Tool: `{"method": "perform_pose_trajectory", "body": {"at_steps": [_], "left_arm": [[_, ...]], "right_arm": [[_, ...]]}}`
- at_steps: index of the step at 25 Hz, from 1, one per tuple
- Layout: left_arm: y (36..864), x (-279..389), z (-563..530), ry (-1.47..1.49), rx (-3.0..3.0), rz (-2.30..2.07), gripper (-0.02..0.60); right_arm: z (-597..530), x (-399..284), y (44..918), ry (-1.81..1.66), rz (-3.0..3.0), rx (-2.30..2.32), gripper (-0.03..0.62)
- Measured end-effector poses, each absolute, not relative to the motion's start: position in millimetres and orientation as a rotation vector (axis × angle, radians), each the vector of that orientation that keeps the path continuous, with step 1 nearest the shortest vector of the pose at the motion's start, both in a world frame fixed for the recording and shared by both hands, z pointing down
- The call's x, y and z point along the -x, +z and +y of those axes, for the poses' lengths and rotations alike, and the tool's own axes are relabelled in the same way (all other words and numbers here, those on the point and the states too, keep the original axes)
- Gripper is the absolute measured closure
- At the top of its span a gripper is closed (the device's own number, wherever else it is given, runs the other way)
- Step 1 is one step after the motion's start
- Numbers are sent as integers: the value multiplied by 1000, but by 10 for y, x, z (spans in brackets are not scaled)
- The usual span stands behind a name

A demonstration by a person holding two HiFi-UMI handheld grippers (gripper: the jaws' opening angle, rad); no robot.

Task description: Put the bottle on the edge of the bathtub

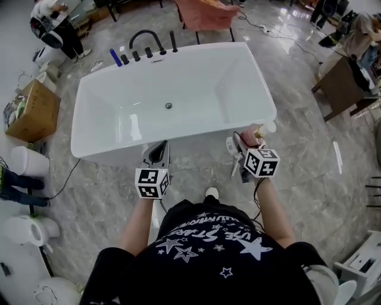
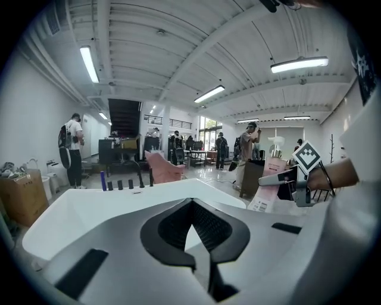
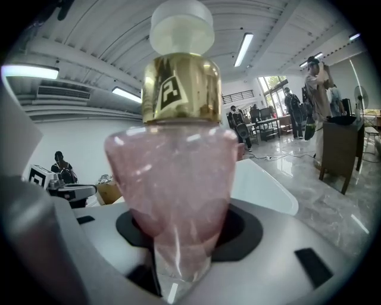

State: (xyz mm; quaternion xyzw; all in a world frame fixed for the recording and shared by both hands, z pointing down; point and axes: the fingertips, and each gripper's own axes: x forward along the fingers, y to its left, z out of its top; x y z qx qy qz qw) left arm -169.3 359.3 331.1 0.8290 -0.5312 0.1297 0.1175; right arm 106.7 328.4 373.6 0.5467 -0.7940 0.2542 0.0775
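A pink translucent bottle (image 3: 178,179) with a gold collar and a white cap fills the right gripper view, pinched low down between the black pads. In the head view my right gripper (image 1: 245,144) holds this bottle (image 1: 256,134) just off the near right corner of the white bathtub (image 1: 262,89), cap pointing toward the rim. My left gripper (image 1: 157,152) hovers at the tub's front wall, jaws together with nothing in them. From the left gripper view, the left gripper (image 2: 191,231) faces across the tub (image 2: 89,205), and the bottle (image 2: 266,186) shows at the right.
A black faucet (image 1: 149,39) with several knobs and a blue bottle (image 1: 115,58) stand on the tub's far rim. A cardboard box (image 1: 33,110) sits left, a pink chair (image 1: 205,15) behind, a brown table (image 1: 342,86) right. People stand around the marble floor.
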Motion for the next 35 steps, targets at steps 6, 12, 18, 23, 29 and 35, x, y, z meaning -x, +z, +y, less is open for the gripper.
{"method": "perform_pose_trajectory", "body": {"at_steps": [6, 12, 18, 23, 29, 35], "left_arm": [[3380, 1538, 3275, 394, -2390, -1580, 568], [3505, 1571, 2735, 392, -2371, -1561, 568], [3673, 1478, 1867, 374, -2402, -1472, 568], [3675, 1375, 1126, 365, -2473, -1409, 568], [3754, 1341, 513, 353, -2502, -1343, 566], [3836, 1228, 75, 356, -2531, -1309, 568]], "right_arm": [[2862, -1352, 3826, 779, -2383, -1619, 372], [2327, -1464, 3932, 797, -2338, -1663, 372], [1696, -1615, 3933, 790, -2263, -1756, 371], [1114, -1766, 3909, 780, -2198, -1837, 372], [523, -1746, 3970, 769, -2148, -1879, 370], [92, -1706, 4071, 781, -2126, -1889, 372]]}}
